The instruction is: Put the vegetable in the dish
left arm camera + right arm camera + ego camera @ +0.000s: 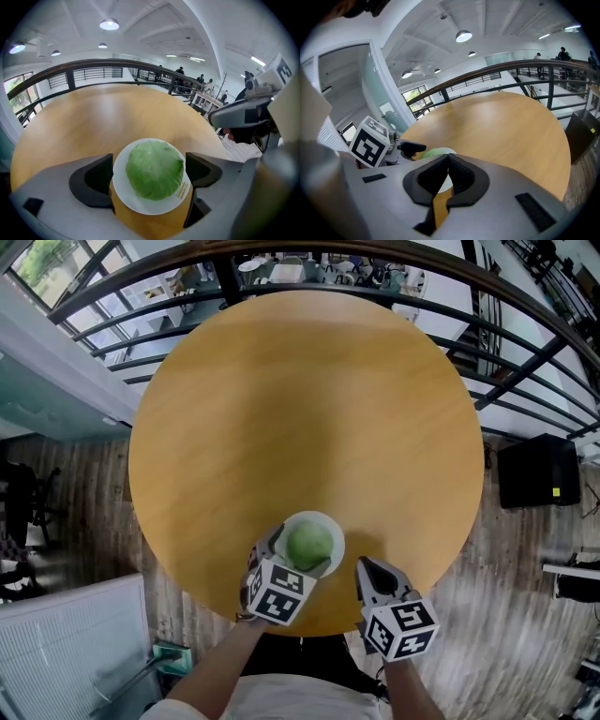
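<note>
A round green cabbage lies in a small white dish near the front edge of the round wooden table. My left gripper is open, one jaw on each side of the dish, and it grips nothing. In the left gripper view the cabbage fills the dish between the wide-apart jaws of the left gripper. My right gripper hovers just right of the dish, shut and empty. The right gripper view shows the cabbage partly hidden behind its jaws.
A dark metal railing curves round the table's far side. A black box stands on the wooden floor to the right, and a white panel at the lower left. The left gripper's marker cube shows in the right gripper view.
</note>
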{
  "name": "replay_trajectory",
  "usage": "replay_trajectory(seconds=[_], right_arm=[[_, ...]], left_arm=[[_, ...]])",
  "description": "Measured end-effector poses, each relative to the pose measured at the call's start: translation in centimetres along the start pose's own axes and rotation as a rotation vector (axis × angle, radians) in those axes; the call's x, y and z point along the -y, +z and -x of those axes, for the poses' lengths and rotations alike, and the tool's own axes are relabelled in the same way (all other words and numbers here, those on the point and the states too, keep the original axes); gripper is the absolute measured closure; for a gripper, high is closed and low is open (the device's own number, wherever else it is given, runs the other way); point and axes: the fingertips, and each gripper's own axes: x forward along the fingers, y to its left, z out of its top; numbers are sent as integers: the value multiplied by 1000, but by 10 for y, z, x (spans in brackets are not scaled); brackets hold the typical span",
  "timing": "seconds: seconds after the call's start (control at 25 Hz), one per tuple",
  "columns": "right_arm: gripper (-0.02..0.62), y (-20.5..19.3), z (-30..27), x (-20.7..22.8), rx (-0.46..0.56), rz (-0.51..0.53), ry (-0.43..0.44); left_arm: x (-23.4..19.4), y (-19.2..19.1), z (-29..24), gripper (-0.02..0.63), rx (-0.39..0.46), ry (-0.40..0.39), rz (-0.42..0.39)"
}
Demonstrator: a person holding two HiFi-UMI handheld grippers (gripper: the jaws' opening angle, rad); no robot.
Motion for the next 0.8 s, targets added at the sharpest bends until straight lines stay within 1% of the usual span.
replay_trajectory(seconds=[0.16, 0.28, 0.32, 0.36, 0.4, 0.44, 0.48, 0.56, 0.6, 0.68, 0.8], right_arm=[[572, 3, 13, -11, 8, 39, 5], [572, 6, 23, -23, 19, 63, 11], [572, 8, 27, -27, 25, 70, 14], [572, 9, 32, -31, 32, 77, 17], [572, 11, 37, -35, 40, 84, 20], [572, 13, 42, -39, 46, 90, 23], [572, 15, 47, -43, 52, 97, 26], [572, 19, 56, -53, 63, 111, 33], [572, 21, 61, -57, 68, 116, 36], [572, 23, 69, -67, 76, 126, 41], [572, 21, 78, -79, 81, 136, 47]], left_arm=[[0, 14, 29, 126, 62, 21, 28], [5, 18, 55, 129, 88, 4, 37], [7, 18, 64, 142, 93, 1, 44], [8, 18, 74, 182, 99, 4, 52], [8, 18, 84, 273, 107, 14, 61], [8, 18, 94, 337, 119, 29, 67], [8, 18, 105, 374, 131, 47, 70], [6, 18, 126, 480, 160, 82, 76], [5, 18, 137, 521, 171, 95, 81], [6, 15, 156, 563, 184, 108, 87], [15, 5, 178, 581, 185, 102, 83]])
